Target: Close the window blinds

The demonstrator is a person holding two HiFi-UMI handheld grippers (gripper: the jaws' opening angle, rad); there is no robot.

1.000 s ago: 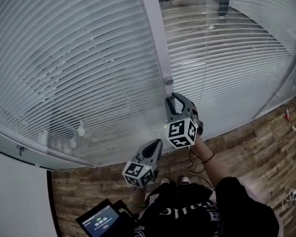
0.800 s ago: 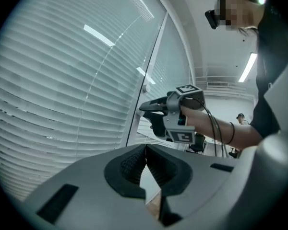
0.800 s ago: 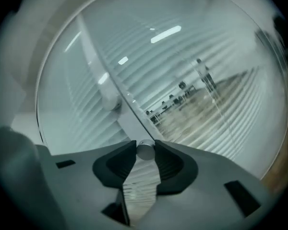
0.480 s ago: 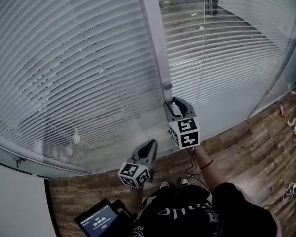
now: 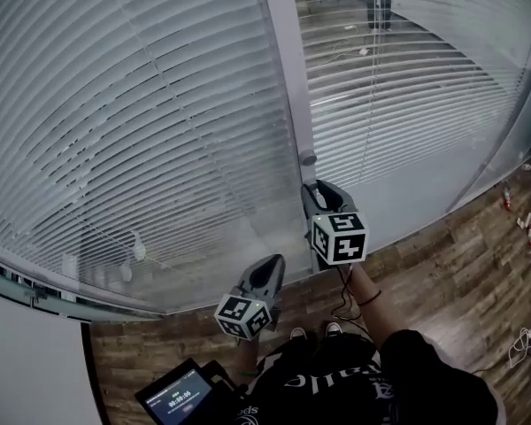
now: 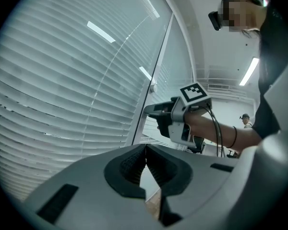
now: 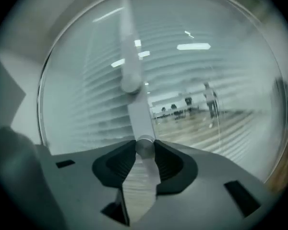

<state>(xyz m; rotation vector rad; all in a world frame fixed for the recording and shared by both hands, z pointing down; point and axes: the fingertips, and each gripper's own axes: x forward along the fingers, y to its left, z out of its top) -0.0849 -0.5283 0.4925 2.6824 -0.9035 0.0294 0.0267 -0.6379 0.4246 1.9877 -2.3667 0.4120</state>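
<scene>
White slatted blinds point(image 5: 142, 122) hang behind glass on both sides of a grey mullion point(image 5: 288, 87). In the right gripper view a small round knob point(image 7: 145, 145) on the mullion sits between the tips of my right gripper point(image 7: 145, 147). Both pads touch it while the jaws are opening. A second round knob point(image 7: 130, 85) shows higher on the mullion, also visible in the head view point(image 5: 308, 159) just above the right gripper point(image 5: 316, 189). My left gripper point(image 5: 274, 264) hangs lower and to the left. Its jaws point(image 6: 145, 152) are shut with nothing in them.
The slats of the right pane point(image 5: 407, 78) are tilted open, showing a room with a person beyond. Small white cord ends point(image 5: 139, 250) hang at the lower left of the blinds. A tablet with a timer point(image 5: 181, 398) sits by my feet on the wood floor point(image 5: 460, 255).
The right gripper has twisted a little at the mullion, its marker cube turning to show a different face. The left gripper has barely moved.
</scene>
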